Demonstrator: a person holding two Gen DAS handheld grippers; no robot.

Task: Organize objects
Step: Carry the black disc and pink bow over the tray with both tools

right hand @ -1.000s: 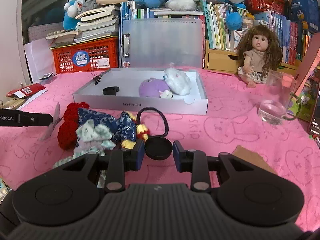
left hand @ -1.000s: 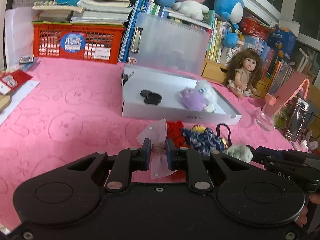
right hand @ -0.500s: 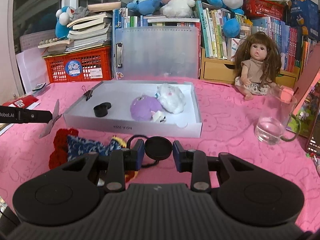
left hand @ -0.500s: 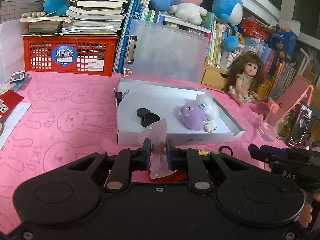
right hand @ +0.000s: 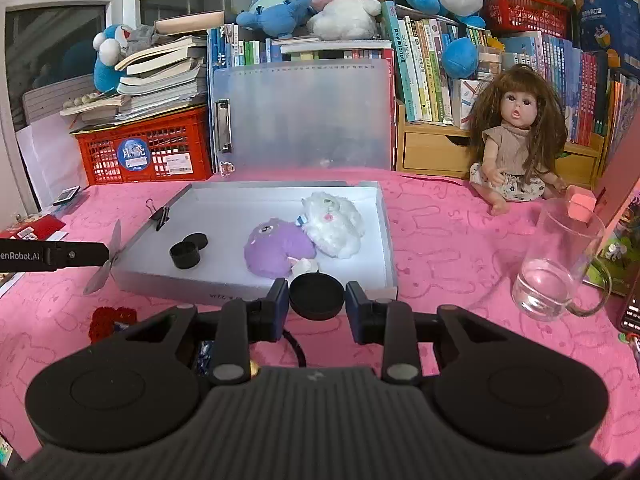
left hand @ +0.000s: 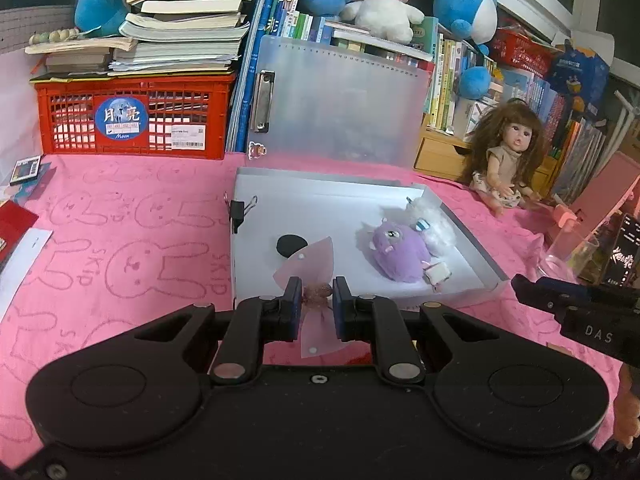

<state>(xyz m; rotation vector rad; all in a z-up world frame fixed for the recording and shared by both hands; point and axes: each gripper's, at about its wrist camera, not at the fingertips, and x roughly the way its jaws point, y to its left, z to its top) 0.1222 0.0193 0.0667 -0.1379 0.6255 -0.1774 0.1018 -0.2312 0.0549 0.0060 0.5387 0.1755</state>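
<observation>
My left gripper (left hand: 316,300) is shut on a sheer pink bow (left hand: 316,264), held above the near left edge of the white tray (left hand: 472,248). My right gripper (right hand: 317,300) is shut on a round black lid (right hand: 317,295), held just before the tray's front wall (right hand: 352,286). In the tray lie a purple plush (right hand: 278,252), a white plush (right hand: 334,224) and two black round caps (right hand: 188,250). A binder clip (right hand: 160,216) grips the tray's left wall. The left gripper with the bow also shows in the right wrist view (right hand: 106,256).
A red knitted piece (right hand: 110,320) and dark hair ties lie on the pink cloth before the tray. A glass mug (right hand: 560,268) stands right. A doll (right hand: 516,136), red crate (right hand: 144,152), clear folder (right hand: 304,116), books and plush toys line the back.
Both grippers have risen and moved forward toward the tray with their loads. The pile of hair accessories has dropped below and behind them.
</observation>
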